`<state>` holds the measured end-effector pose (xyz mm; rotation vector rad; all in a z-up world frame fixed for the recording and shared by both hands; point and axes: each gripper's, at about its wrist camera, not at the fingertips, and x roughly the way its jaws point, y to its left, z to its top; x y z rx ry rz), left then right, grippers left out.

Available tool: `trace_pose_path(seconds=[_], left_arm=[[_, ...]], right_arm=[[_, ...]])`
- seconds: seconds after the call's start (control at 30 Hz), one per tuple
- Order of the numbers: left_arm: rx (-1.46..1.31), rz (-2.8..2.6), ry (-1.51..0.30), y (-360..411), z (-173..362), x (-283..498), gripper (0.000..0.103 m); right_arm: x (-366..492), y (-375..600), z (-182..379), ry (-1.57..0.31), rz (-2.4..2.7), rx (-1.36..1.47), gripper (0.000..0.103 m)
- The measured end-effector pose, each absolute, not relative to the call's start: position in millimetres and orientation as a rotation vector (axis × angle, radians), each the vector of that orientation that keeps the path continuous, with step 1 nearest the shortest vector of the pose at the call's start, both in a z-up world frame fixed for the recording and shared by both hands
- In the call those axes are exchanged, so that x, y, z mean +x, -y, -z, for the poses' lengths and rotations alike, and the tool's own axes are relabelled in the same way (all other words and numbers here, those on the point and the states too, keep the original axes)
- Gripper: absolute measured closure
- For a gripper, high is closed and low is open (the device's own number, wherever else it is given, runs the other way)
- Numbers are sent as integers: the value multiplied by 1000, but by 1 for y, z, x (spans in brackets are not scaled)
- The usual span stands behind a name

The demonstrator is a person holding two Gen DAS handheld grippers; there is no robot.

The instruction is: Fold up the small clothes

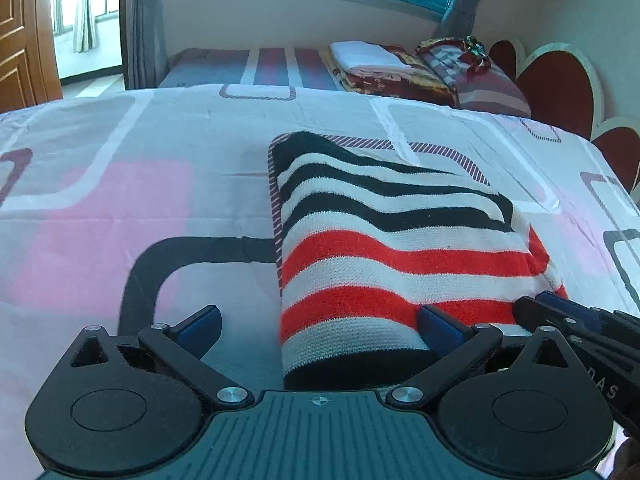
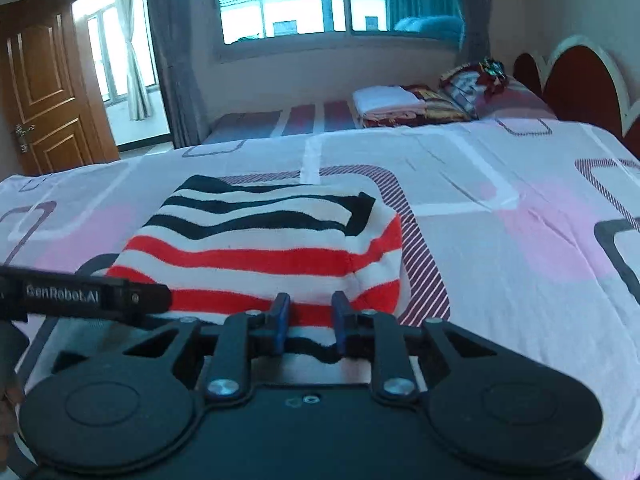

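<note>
**Striped garment folded on bed, both grippers at its near edge**

The bed filled most of both views, covered by a pink, grey and white sheet with rounded-rectangle print. A second bed sat far behind it under the window, carrying a stack of folded linens and a patterned pillow. A red headboard with white scalloped trim stood far right; a brown wooden door stood far left.

The striped knit garment lay folded into a compact block on the near middle of the bed, black-and-white stripes at the far end, red-and-white stripes nearer, a black band along the near edge.

The left gripper sat low at the garment's near-left corner. Its jaws were spread wide: the right finger rested on top of the knit, the left finger sat over bare sheet, well apart from the fabric. Nothing was pinched between them.

The right gripper sat at the near edge, right of centre. Its jaws were spread a little, a narrow gap between the blue pads, with the red stripe and black hem showing between. Whether the pads touched the fabric could not be told.
</note>
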<state>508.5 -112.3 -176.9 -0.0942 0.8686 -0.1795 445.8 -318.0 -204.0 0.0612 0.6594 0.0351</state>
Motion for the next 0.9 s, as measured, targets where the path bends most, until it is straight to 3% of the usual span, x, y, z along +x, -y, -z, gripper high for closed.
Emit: trace_pose_path(seconds=[0.23,0.47,0.63,0.9], left_arm=[[-123,234,-842,94,162,468,0],[-89,292,-920,95,183,446,0],[-69,304,-945,98,197,438,0],[-38,314,-949,106,199,429,0]], right_arm=[[408,313,176,-638,-31,64,79],[363,307,184,-645,7,56,77],[357,311,215,-733,74,29,83],[349,311,216,-758,91,-1,84]])
